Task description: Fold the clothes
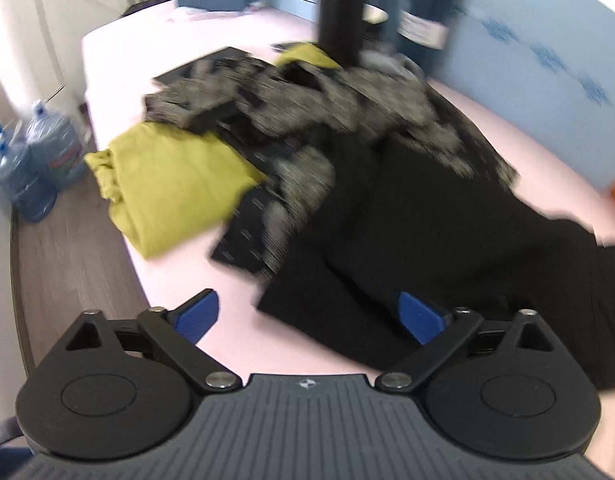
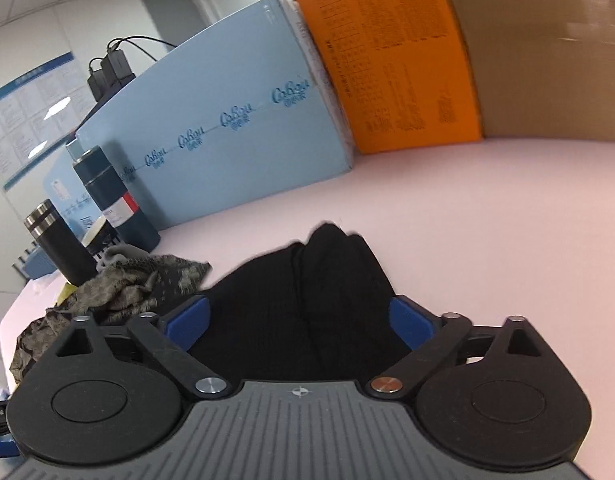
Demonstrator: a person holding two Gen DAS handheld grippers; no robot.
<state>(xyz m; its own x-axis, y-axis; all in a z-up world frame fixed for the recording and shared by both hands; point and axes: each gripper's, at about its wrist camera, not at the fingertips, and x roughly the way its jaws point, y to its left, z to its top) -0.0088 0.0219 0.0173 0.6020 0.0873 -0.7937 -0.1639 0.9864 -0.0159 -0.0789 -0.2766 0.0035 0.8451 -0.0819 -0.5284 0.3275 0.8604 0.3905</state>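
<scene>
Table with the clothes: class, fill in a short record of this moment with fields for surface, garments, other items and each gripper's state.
Surface: pale pink table
Garments: black garment nearest the grippers; patterned grey garment heaped behind it; yellow-green garment, lying to the left
Other items: black flask, dark blue bottle, light blue box, orange box
Left gripper: open, nothing gripped
Right gripper: open, black garment lies between the fingers, not pinched
</scene>
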